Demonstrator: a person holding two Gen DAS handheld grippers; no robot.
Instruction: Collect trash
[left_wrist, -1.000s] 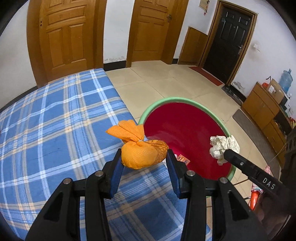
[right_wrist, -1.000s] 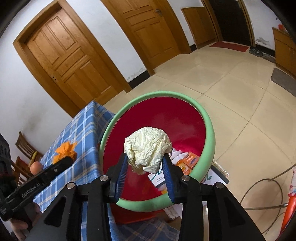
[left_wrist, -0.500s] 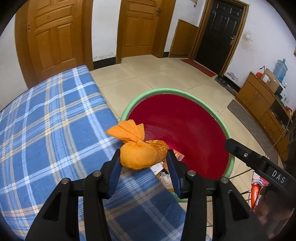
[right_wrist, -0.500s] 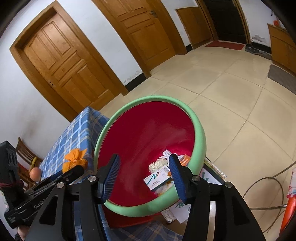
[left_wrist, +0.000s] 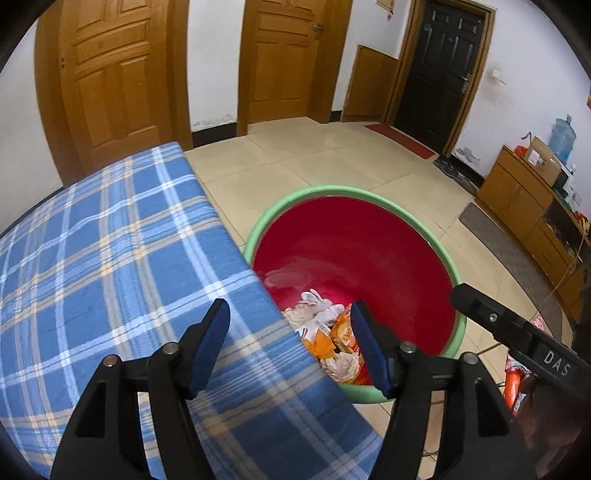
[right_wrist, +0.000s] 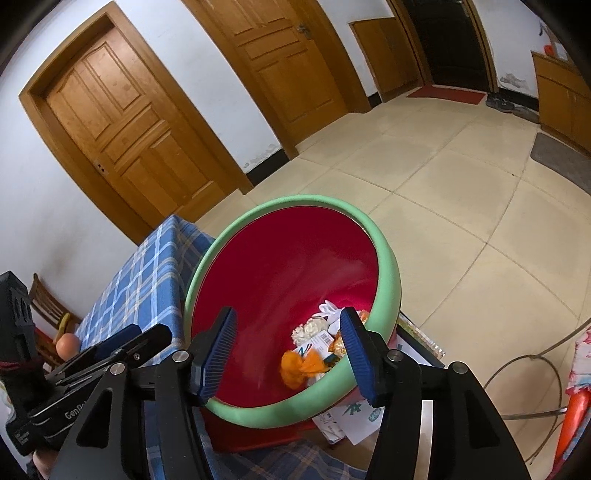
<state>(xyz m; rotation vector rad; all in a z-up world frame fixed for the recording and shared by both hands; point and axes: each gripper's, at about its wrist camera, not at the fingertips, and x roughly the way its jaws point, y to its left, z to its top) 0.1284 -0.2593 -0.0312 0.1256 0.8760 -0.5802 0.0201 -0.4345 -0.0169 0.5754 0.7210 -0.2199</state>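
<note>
Checked cloth hides part of the trash pile
Red, green-rimmed plastic bin (left_wrist: 354, 258) at lower centre; left gripper (left_wrist: 290, 338) and right gripper (right_wrist: 288, 350) angled down, jaws just opened, empty.

Trash gathered in the bin

The red bin (right_wrist: 280, 266) with a green rim stands on the floor just beside the table; an orange tied bag (right_wrist: 300, 366) lies at its bottom among crumpled paper (right_wrist: 309, 328) and snack wrappers (left_wrist: 345, 334).

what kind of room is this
Probably a room in a home: wooden panel doors, a tiled floor, a table under a blue plaid cloth, and a red trash bin beside it.
</note>
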